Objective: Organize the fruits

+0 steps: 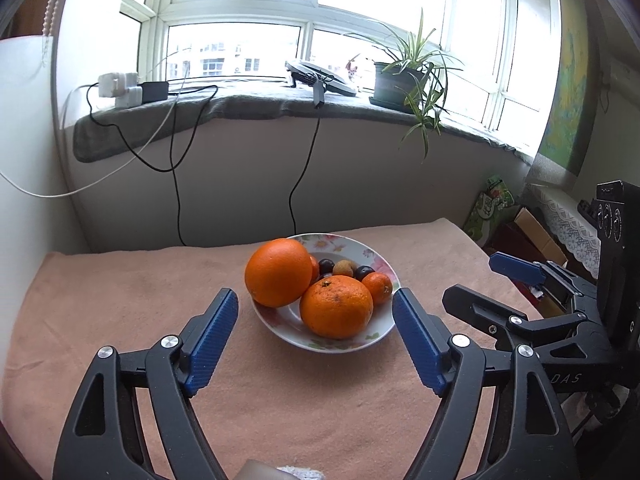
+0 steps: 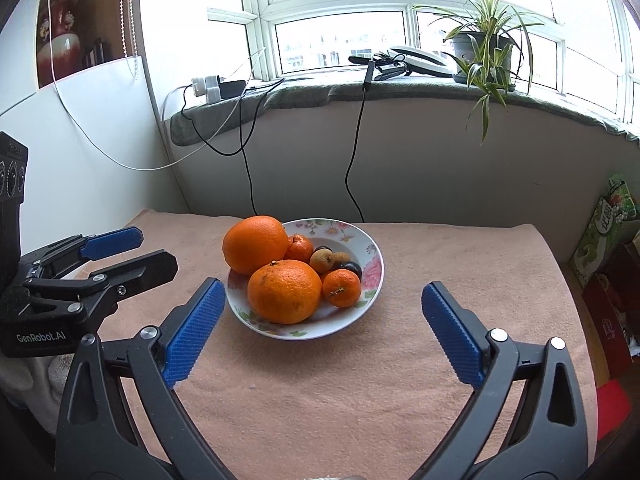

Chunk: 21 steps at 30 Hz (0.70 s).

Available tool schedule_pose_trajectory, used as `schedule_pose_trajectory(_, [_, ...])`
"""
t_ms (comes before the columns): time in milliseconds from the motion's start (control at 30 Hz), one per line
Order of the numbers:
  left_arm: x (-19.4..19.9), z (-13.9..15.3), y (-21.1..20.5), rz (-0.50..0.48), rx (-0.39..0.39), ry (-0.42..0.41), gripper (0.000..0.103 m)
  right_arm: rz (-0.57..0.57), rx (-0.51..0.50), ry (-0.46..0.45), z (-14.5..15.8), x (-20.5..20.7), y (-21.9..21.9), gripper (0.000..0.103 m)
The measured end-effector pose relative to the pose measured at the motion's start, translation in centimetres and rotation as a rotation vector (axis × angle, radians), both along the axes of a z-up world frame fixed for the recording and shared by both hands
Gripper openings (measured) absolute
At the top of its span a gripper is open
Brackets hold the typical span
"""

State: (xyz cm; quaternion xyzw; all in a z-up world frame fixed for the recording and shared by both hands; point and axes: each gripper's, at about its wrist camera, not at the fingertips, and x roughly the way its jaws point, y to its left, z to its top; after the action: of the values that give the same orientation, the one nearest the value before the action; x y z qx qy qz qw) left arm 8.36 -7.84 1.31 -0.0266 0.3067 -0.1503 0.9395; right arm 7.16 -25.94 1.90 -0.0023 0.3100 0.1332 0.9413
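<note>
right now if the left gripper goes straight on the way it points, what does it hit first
Most likely the nearer orange at the front of the floral bowl. The left gripper is open and empty, aimed at it, though depth is hard to judge here.

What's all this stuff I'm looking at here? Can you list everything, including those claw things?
Plate: one, white with flowers, on the cloth.
Large oranges: two, orange, at the plate's near left.
Small mandarins: two, orange, on the plate.
Longans: two, tan, mid-plate.
Dark round fruits: two, deep purple, on the plate.
Cloth: one, pink, covering the table.
Potted plant: one, green, on the windowsill.
Left claw: blue pads, open, empty.
Right claw: blue pads, open, empty.
</note>
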Motion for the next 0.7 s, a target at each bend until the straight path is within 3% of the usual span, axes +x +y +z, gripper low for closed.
schedule_pose_trajectory(700, [-1.2, 0.5, 0.5, 0.041, 0.012, -0.017, 0.080, -0.038, -0.001, -0.007, 0.1, -0.6, -0.3, 0.102])
